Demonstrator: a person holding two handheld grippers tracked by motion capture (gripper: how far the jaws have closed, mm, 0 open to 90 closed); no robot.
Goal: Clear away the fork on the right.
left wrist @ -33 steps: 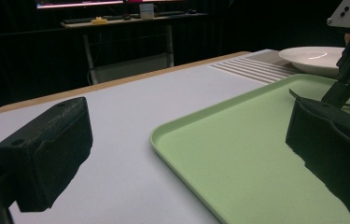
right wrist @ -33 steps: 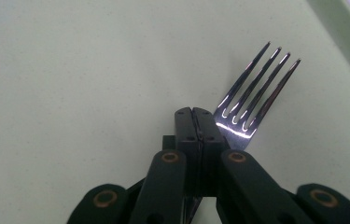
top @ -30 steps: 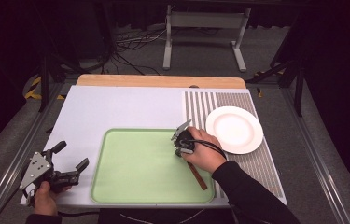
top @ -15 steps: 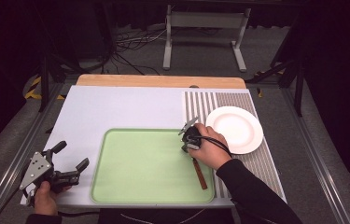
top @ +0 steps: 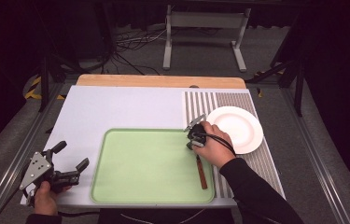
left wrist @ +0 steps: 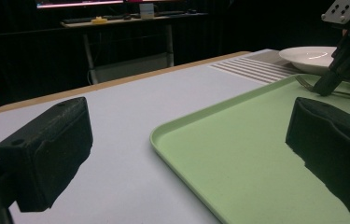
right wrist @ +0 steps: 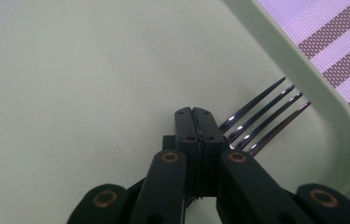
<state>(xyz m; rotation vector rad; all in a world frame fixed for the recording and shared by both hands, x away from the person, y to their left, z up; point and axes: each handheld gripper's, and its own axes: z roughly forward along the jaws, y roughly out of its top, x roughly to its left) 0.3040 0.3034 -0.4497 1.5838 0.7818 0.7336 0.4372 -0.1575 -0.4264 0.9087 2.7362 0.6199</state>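
The fork (right wrist: 261, 119) is lying inside the green tray (top: 140, 186), close to the tray's right rim, its tines pointing toward the tray's far right corner and its brown handle (top: 202, 171) trailing back along that rim toward the person. The right gripper (right wrist: 193, 114) is pressing its jaws together, tips meeting over the fork's neck just behind the tines; in the right gripper view the tines are fanning out to the right of the closed tips, and whether the jaws are actually pinching the metal cannot be told. In the left gripper view the fork is resting low on the tray floor beneath that gripper. The white plate (top: 236, 129) is sitting just beyond the tray's right rim, on the striped mat (top: 210, 101). The left gripper (top: 70, 161) is hovering off the tray's near left corner, its jaws spread wide with nothing between them.
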